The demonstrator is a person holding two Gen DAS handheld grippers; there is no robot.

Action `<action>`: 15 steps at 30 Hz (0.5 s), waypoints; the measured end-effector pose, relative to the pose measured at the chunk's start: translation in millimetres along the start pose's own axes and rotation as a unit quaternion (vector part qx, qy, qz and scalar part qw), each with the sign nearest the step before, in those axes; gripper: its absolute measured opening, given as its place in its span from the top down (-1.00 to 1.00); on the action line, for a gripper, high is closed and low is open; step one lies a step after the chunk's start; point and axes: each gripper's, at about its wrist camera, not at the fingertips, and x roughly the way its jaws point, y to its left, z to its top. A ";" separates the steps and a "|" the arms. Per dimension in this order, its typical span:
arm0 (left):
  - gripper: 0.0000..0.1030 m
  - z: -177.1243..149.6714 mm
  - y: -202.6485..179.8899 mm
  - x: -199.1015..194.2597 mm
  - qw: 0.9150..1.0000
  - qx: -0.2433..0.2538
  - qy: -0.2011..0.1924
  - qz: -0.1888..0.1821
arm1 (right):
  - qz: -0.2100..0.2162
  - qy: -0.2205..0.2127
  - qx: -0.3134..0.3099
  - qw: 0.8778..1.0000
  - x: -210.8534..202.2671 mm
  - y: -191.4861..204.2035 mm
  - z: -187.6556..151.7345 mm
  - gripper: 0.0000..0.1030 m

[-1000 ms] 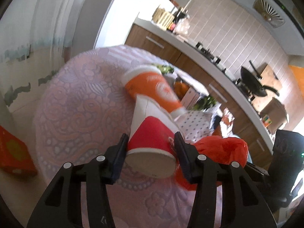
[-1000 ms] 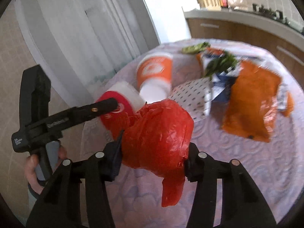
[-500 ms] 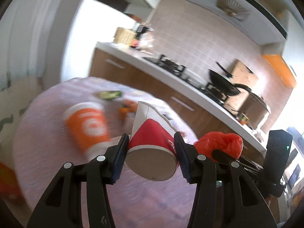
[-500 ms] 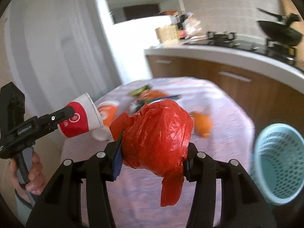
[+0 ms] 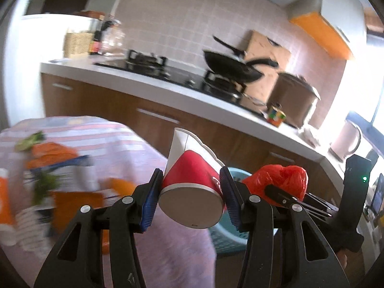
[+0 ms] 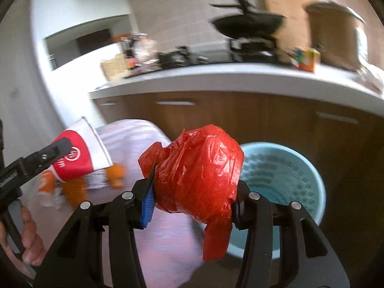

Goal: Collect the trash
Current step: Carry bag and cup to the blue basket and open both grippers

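In the left wrist view, the light, crushable red-and-white paper cup (image 5: 192,187) is clamped near its base by the left tool (image 5: 192,198) above the table edge, while in the right wrist view the soft crumpled red plastic bag (image 6: 196,177) is squeezed by the right tool (image 6: 192,201) near the pale blue mesh basket (image 6: 309,168).

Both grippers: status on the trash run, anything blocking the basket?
Left gripper shut on red paper cup. Right gripper shut on red plastic bag. Blue basket ahead, mouth open, nothing in the way.
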 end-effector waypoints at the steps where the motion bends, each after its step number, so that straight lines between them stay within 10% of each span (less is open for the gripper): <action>1: 0.09 -0.9 -7.2 11.2 1.000 0.006 0.007 -0.004 | -0.015 0.007 0.012 1.000 4.7 -15.7 -1.9 0.11; 15: 0.10 -42.2 -63.5 158.5 0.988 0.056 0.143 -0.005 | -0.120 0.143 0.113 0.976 77.7 -131.4 -45.2 0.06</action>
